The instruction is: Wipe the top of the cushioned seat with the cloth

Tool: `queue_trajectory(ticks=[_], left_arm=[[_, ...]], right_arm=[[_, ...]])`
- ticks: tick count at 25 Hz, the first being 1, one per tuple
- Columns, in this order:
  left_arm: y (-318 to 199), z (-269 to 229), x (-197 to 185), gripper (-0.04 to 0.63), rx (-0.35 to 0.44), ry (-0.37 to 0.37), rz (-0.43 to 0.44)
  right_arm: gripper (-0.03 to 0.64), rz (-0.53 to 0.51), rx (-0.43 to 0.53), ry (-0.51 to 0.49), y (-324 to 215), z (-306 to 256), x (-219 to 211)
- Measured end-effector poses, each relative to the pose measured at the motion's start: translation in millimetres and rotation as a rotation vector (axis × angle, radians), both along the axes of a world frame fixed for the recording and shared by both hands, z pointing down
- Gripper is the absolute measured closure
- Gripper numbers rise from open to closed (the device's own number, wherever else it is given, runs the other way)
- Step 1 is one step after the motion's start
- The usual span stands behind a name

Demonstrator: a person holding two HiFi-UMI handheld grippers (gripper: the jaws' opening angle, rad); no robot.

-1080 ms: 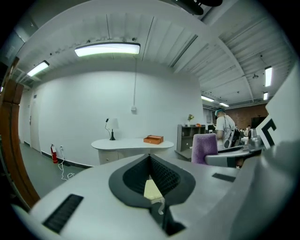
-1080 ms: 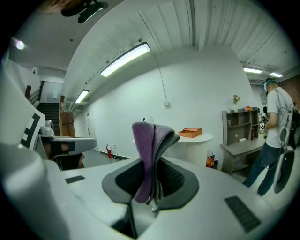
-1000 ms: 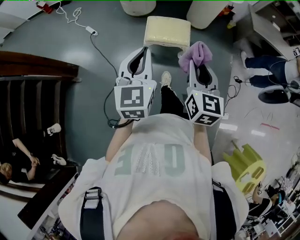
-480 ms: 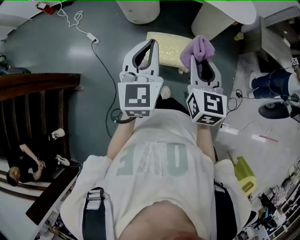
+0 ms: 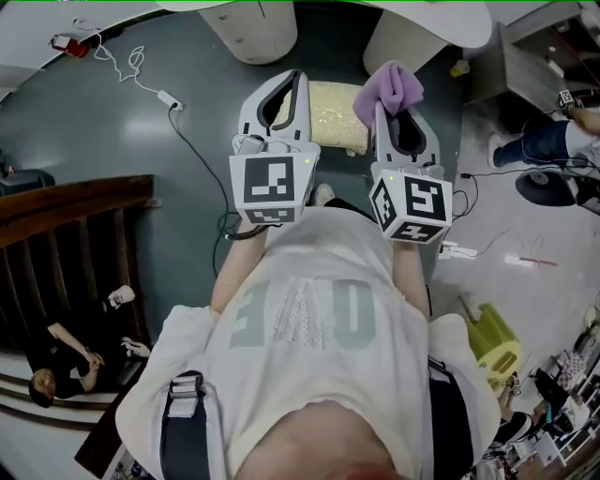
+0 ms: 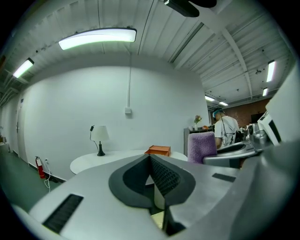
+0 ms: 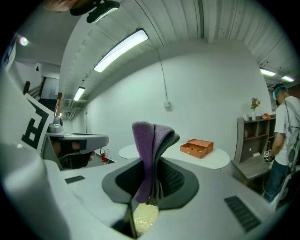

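Observation:
The cushioned seat [image 5: 339, 114], pale yellow, stands on the floor ahead of me, partly hidden behind both grippers. My right gripper [image 5: 387, 101] is shut on a folded purple cloth [image 5: 388, 92], held up in the air over the seat's right end. In the right gripper view the cloth [image 7: 149, 145] sticks up between the closed jaws, and a bit of yellow seat [image 7: 145, 216] shows below. My left gripper [image 5: 285, 92] is shut with nothing in it, raised beside the right one. The left gripper view shows its closed tips [image 6: 151, 161] and the cloth [image 6: 202, 146] at right.
A round white table [image 5: 258, 28] and a second white table [image 5: 427, 23] stand just beyond the seat. A power cable [image 5: 178, 117] runs over the floor at left. Dark wooden benches [image 5: 70, 234] lie left. People [image 5: 548, 141] stand at right, near a yellow-green stool [image 5: 492, 342].
Both grippers have moved forward toward the seat and the white tables, the right one carrying the cloth. The seat now lies closer, behind the grippers.

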State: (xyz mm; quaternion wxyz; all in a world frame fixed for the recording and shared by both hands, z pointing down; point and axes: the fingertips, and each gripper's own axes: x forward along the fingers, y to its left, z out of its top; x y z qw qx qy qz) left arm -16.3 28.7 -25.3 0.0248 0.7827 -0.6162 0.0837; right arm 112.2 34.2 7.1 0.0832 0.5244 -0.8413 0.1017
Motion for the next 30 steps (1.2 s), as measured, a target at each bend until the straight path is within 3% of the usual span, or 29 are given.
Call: queue_trajectory(ticks=[7, 16, 20, 25, 30], left_arm=[[-22.6, 1.7, 0.3, 0.589, -0.004, -0.017, 0.022], [-82.2, 45.4, -12.0, 0.589, -0.073, 0.006, 0.02], [-107.2, 113.0, -30.1, 0.589, -0.141, -0.045, 0.014], [-109.0, 208.2, -49.4, 0.589, -0.187, 0.006, 0.004], [-118.1, 296.6, -55.8, 0.589, -0.231, 0.012, -0.016]], right_arm=[[0.529, 0.03, 0.012, -0.012, -25.0, 0.6, 2.3], [0.529, -0.032, -0.054, 0.019, -88.1, 37.6, -6.3], [0.529, -0.026, -0.081, -0.004, -111.6, 95.1, -24.2], [0.529, -0.035, -0.152, 0.026, -101.4, 189.8, -46.6], [0.529, -0.037, -0.234, 0.044, -102.5, 284.6, -56.0]])
